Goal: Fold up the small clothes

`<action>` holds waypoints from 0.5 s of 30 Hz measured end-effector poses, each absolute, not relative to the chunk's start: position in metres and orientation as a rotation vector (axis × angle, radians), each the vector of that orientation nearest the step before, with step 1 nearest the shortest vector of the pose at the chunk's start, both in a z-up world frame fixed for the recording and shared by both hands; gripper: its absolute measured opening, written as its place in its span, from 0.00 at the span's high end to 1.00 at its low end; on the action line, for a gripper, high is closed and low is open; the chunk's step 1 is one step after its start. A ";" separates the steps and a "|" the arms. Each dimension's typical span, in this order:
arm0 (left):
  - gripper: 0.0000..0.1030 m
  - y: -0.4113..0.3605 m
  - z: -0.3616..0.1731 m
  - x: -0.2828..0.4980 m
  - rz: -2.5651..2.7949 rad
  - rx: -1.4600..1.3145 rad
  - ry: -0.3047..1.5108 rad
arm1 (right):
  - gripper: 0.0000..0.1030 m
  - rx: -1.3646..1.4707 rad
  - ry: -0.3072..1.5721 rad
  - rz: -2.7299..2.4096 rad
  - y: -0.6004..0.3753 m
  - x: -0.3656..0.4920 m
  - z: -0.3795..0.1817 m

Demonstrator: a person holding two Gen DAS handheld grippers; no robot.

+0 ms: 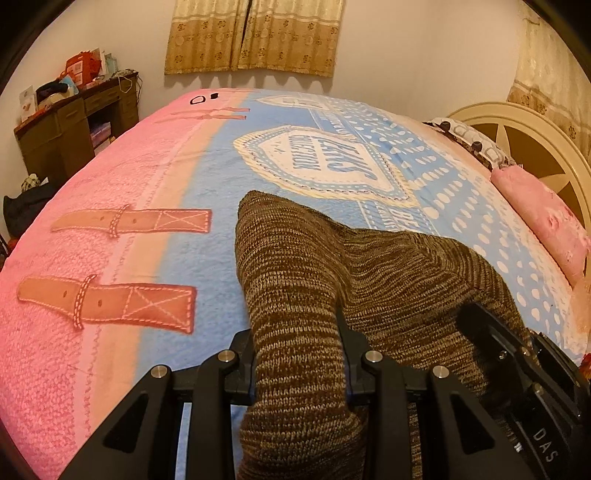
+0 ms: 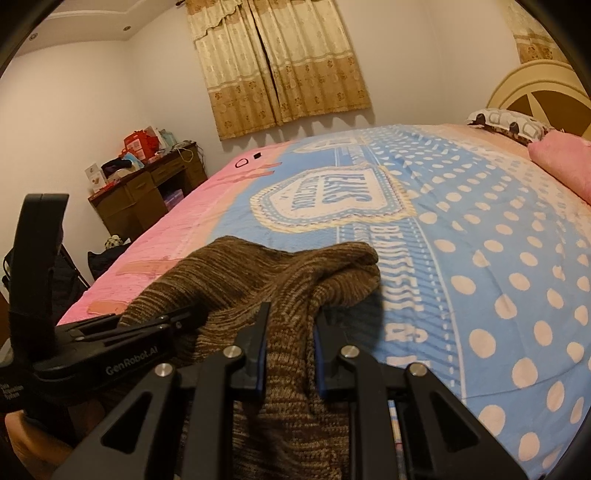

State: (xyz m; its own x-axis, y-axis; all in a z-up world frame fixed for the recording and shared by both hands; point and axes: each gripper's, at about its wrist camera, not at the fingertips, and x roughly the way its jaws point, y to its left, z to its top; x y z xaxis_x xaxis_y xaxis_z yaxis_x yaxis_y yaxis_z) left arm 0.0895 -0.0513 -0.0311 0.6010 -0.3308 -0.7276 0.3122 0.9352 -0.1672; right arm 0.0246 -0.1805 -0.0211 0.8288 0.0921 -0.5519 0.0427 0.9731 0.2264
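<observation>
Coarse brown knit garment [image 1: 369, 266], fuzzy printed fleece blanket [image 1: 122, 158], matt black plastic fingers [image 2: 263, 332], dark wooden desk [image 2: 147, 188]

Your two wrist views sit low and close over the near bed [image 1: 155, 155] edge, facing the far curtain [image 2: 280, 62]; both share the brown knit garment [image 1: 295, 280].

White walls [image 2: 74, 110], gold curtains [image 1: 255, 35], cluttered wooden desk [image 1: 70, 125] — cream headboard [image 1: 532, 147].
</observation>
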 end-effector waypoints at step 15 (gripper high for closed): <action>0.69 0.042 0.002 0.112 -0.208 -0.074 0.744 | 0.80 0.110 0.531 0.165 -0.098 0.058 0.013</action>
State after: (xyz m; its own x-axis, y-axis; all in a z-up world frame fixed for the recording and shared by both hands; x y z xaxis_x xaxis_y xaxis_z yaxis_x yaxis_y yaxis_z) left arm 0.1115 0.0417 0.0019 0.7160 -0.2137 -0.6646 0.1615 0.9769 -0.1401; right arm 0.0576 -0.0978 0.0127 0.8496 0.1843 -0.4941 -0.1275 0.9809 0.1465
